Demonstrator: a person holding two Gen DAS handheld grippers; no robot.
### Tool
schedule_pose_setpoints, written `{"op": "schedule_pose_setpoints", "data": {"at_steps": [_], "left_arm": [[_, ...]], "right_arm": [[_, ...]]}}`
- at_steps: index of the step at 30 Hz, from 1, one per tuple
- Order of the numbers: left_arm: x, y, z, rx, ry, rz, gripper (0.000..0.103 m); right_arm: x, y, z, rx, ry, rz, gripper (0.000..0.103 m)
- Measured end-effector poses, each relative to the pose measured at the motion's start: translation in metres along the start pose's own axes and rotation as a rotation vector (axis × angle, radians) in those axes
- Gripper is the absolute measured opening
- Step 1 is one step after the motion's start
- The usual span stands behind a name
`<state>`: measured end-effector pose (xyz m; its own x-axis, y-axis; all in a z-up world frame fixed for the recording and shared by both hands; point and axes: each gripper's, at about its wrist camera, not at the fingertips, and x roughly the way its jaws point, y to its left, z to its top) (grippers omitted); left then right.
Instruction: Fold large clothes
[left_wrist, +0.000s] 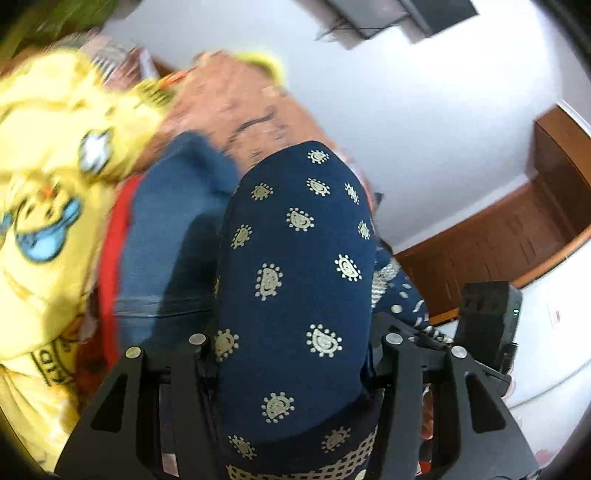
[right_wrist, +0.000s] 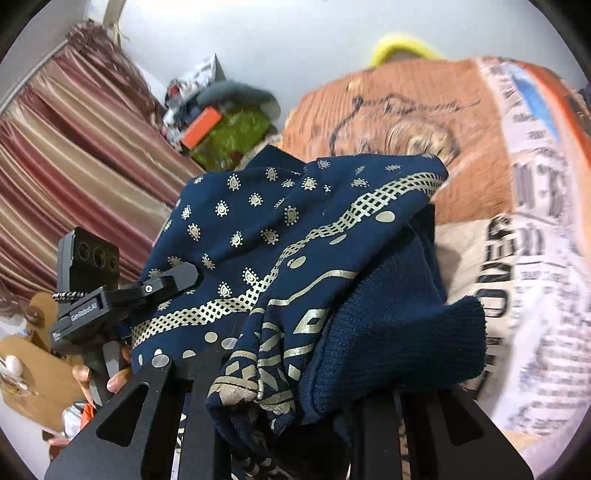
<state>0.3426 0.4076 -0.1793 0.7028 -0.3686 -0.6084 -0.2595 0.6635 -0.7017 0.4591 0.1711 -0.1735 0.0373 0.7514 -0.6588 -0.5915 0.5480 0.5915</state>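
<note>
Both tongs are holding one navy printed garment aloft.
The right tongs are clamping a bunched corner with its ribbed cuff; the left tongs are gripping a fold that is bulging between their fingers; the cloth is hanging between them above the orange lion-print blanket; a yellow cartoon shirt is lying beside it.

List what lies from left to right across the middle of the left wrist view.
Yellow printed cartoon shirt → red fabric strip → plain blue cloth → navy garment with gold paisley print → brown wooden furniture.
</note>
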Motion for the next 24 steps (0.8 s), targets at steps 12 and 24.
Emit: {"op": "schedule_pose_setpoints", "data": {"at_steps": [12, 24], "left_arm": [[0.005, 0.036, -0.019, 0.091, 0.03, 0.09, 0.079], [-0.036, -0.022, -0.063, 0.372, -0.059, 0.409, 0.091]], "right_arm": [[0.018, -0.012, -0.025, -0.066, 0.062, -0.003, 0.027], [-0.036, -0.003, -0.05, -0.138, -0.022, -0.294, 0.053]]}}
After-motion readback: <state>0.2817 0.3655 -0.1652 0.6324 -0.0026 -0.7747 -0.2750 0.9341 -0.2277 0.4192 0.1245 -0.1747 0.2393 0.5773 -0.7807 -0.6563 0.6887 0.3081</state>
